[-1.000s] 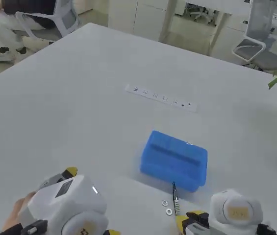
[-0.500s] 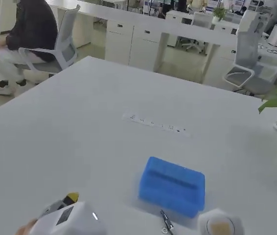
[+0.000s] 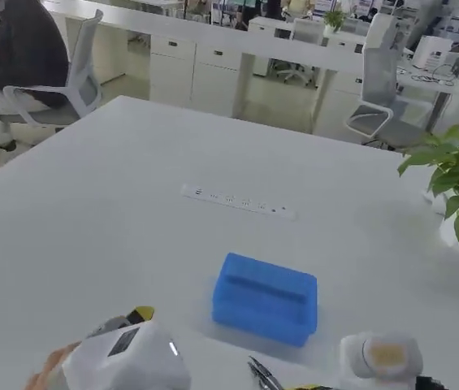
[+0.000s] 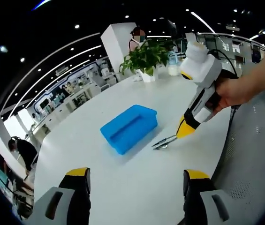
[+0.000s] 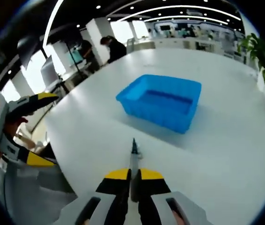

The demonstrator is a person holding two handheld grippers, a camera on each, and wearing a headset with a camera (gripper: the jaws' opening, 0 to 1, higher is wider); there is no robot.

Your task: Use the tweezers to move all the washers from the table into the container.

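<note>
Right tool (image 5: 133, 176) pinches tweezers (image 5: 133, 154); left tool (image 4: 137, 173) gapes wide.

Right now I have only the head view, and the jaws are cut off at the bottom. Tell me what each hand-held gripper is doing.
Observer: The right hand-held gripper is shut on the tweezers, which point toward the blue container.
Operator: Now the left one.
Observer: The left hand-held gripper is open and holds nothing.
Operator: Check inside the container.
Observer: In the right gripper view, the part of its floor I can see looks bare, with no washers.
</note>
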